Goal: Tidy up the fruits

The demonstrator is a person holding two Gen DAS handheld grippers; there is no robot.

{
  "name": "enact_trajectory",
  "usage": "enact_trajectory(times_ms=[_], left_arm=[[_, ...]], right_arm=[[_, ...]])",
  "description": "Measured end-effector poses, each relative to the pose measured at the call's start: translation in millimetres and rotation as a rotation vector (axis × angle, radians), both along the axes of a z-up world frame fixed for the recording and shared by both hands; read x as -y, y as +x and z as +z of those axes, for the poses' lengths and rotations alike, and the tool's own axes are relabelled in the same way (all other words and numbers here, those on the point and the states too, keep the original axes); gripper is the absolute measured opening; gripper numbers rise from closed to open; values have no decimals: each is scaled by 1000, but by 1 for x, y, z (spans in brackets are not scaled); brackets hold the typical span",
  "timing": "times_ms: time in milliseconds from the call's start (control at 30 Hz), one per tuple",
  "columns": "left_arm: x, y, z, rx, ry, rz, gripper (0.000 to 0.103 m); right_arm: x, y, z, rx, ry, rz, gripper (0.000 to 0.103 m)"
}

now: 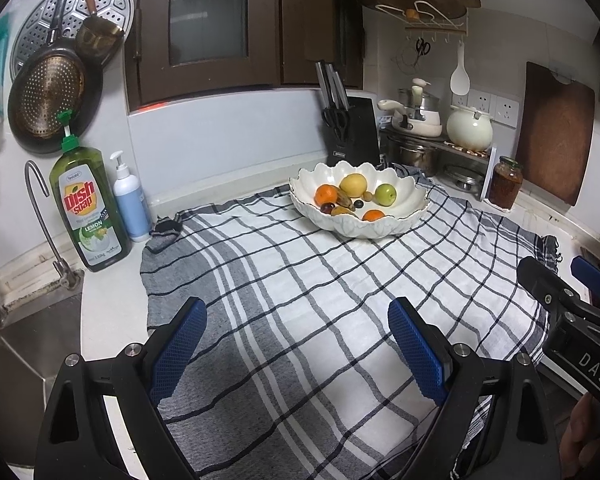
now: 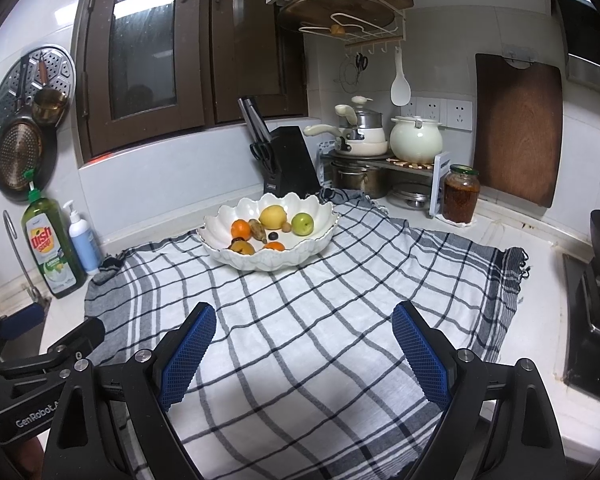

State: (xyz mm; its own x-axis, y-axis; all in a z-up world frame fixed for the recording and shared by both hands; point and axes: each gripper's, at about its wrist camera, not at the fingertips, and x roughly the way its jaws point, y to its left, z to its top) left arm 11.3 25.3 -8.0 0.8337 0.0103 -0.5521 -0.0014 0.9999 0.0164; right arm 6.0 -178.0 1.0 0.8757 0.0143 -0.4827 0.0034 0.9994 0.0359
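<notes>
A white scalloped bowl (image 1: 412, 200) (image 2: 220, 222) stands at the far side of a checked cloth (image 1: 300, 300) (image 2: 300, 320). It holds a yellow fruit (image 1: 353, 185) (image 2: 273, 217), a green apple (image 1: 386, 194) (image 2: 302, 223), two oranges (image 1: 326, 195) (image 1: 373, 215) (image 2: 241, 229) (image 2: 274, 245), small bananas (image 1: 342, 199) (image 2: 257, 230) and a few small dark fruits. My left gripper (image 1: 296, 312) hovers open over the cloth's near part, with nothing between its blue pads. My right gripper (image 2: 304, 316) is open likewise, also well short of the bowl; it shows at the right edge of the left wrist view (image 1: 560, 276).
Dish soap (image 1: 86, 216) (image 2: 51, 246) and a pump bottle (image 1: 130, 200) (image 2: 83, 238) stand left by the sink (image 1: 32, 344). A knife block (image 1: 350, 132) (image 2: 290, 164), pots, a jar (image 1: 508, 182) (image 2: 461, 194) and a cutting board (image 1: 556, 132) (image 2: 518, 132) line the back. A stove (image 2: 592, 320) lies right.
</notes>
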Motion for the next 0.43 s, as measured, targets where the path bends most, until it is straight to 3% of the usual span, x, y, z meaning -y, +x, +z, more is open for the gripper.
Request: enact_trajectory(times_ms=[433], left_arm=[[1,2,-3,-8,-1,-3,93]], right_arm=[[2,0,-1,-1,1,0,90]])
